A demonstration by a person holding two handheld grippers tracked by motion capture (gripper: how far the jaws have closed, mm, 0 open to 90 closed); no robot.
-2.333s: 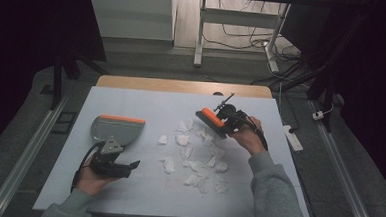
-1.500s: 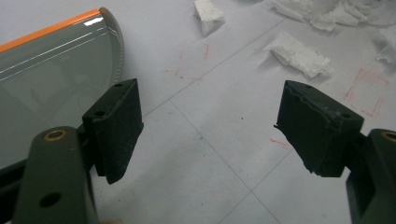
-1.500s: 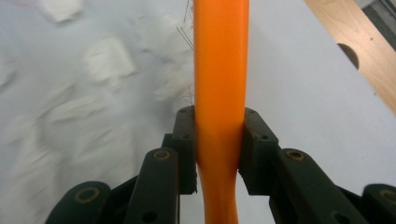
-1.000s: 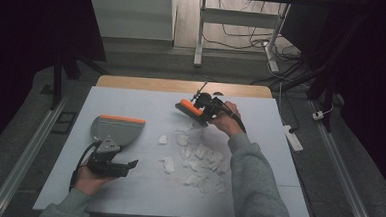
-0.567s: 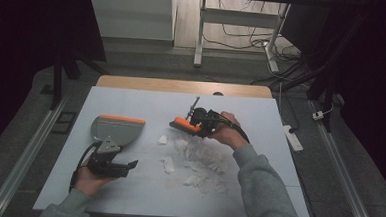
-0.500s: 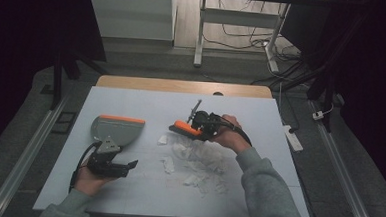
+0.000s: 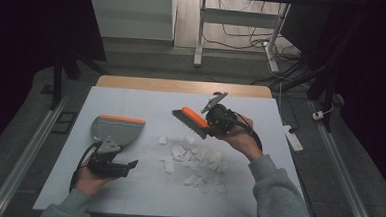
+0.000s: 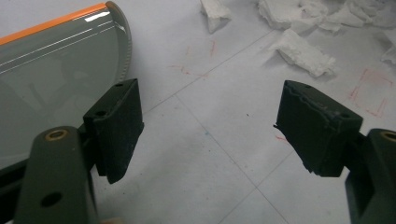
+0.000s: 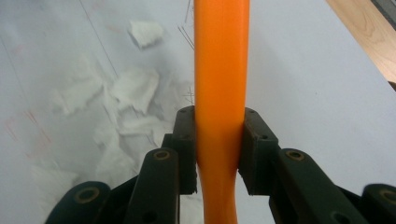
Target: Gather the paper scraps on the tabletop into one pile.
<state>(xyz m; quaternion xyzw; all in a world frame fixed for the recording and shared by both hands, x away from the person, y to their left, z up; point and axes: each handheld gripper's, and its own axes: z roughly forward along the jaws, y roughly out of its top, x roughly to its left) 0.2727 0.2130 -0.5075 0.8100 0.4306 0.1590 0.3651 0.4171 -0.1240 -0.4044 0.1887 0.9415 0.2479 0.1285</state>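
The right gripper (image 7: 211, 123) holds an orange brush (image 7: 193, 120) by its handle, jaws clamped on it, above the paper scraps (image 7: 195, 161) on the tabletop (image 7: 141, 196). The left gripper (image 7: 128, 165) rests beside the dustpan (image 7: 117, 128), jaws wide, nothing between them.

A dim lab: white-covered table (image 7: 131, 98), floor rails (image 7: 26, 150), trailing cables (image 7: 245, 33) and a metal stand (image 7: 201, 34).

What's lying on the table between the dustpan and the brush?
In the high view, scraps of white paper lie scattered between the dustpan and the brush; one scrap sits nearest the dustpan.
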